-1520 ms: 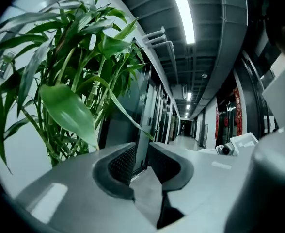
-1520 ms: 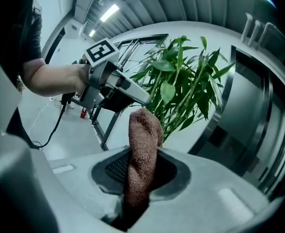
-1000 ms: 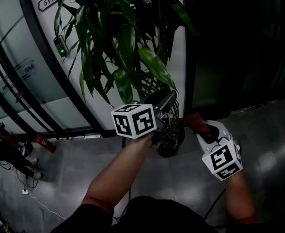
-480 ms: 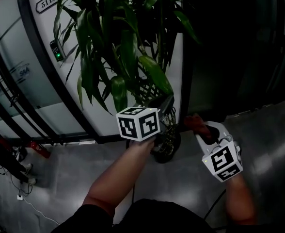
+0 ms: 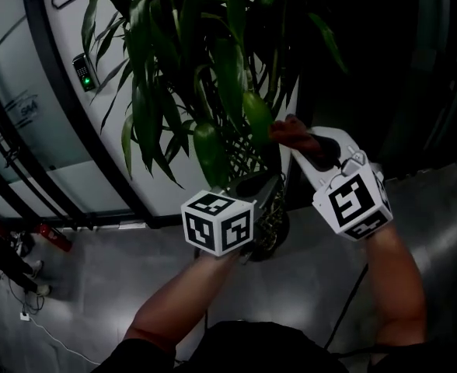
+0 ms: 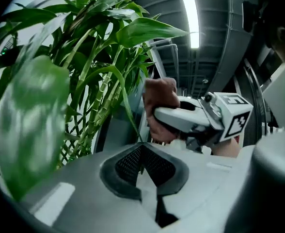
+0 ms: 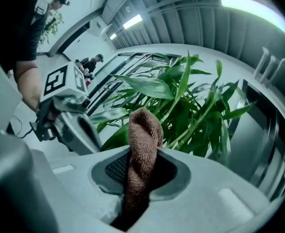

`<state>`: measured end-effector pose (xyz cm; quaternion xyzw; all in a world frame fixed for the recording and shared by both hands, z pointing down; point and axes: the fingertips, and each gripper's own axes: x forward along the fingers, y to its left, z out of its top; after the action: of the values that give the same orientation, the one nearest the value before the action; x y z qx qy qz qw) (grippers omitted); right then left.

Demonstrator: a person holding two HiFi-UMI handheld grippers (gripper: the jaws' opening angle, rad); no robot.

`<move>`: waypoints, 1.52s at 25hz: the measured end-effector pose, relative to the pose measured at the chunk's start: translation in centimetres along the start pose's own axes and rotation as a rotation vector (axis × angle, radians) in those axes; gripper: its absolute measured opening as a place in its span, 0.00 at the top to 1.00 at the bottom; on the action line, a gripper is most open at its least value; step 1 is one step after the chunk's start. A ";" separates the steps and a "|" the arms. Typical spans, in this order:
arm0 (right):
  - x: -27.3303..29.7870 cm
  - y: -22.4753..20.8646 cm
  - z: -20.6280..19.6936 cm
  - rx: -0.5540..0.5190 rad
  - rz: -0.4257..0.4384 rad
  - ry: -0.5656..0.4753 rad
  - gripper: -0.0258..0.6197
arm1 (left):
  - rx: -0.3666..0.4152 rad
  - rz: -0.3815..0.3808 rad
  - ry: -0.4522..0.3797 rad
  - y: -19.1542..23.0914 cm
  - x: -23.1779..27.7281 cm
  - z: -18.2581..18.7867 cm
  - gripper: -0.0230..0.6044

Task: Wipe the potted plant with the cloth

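Note:
The potted plant point(image 5: 213, 68) has long green leaves over braided stems and a dark pot point(image 5: 275, 225) on the floor. My left gripper point(image 5: 267, 181) reaches in below the foliage. In the left gripper view its jaws point(image 6: 141, 152) are shut on the tip of a narrow leaf point(image 6: 125, 101) that curves down into them. My right gripper point(image 5: 310, 146) is at leaf height, right of the plant, shut on a brown cloth point(image 5: 289, 132). That cloth point(image 7: 142, 144) stands up out of the jaws point(image 7: 141, 166), close to the leaves point(image 7: 181, 101).
A white wall with black frames stands behind the plant, with a card reader point(image 5: 81, 74) showing a green light. A red object point(image 5: 51, 236) and cables lie on the grey floor at left. Right of the plant is a dark opening. People point(image 7: 90, 63) stand far off.
My right gripper has risen with the cloth from beside the pot to the height of the lower leaves. The left gripper has sunk a little and stays under the foliage.

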<state>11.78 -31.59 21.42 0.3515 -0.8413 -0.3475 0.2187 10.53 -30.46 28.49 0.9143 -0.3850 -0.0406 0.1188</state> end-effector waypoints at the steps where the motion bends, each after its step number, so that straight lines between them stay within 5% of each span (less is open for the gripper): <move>1: 1.1 -0.6 0.8 -0.026 -0.006 -0.013 0.85 | 0.003 -0.002 -0.002 0.2 -0.3 0.0 0.94; 10: 7.5 -3.8 4.9 -0.228 0.024 -0.096 0.86 | -0.007 -0.003 -0.005 0.2 -0.4 -0.9 0.93; 19: 7.7 -2.3 5.6 -0.279 0.217 -0.256 0.86 | 0.047 0.289 -0.010 1.2 0.6 -0.8 0.94; 29: 5.2 1.8 2.3 -0.350 0.362 -0.316 0.86 | -0.012 0.439 -0.017 0.3 0.8 -1.7 0.94; 38: 4.6 6.4 0.1 -0.333 0.518 -0.229 0.86 | -0.022 0.400 -0.002 1.3 -0.4 -2.0 0.93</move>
<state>5.87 -31.62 26.64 0.0442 -0.8536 -0.4502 0.2583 9.68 -30.68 30.73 0.8183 -0.5585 -0.0213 0.1342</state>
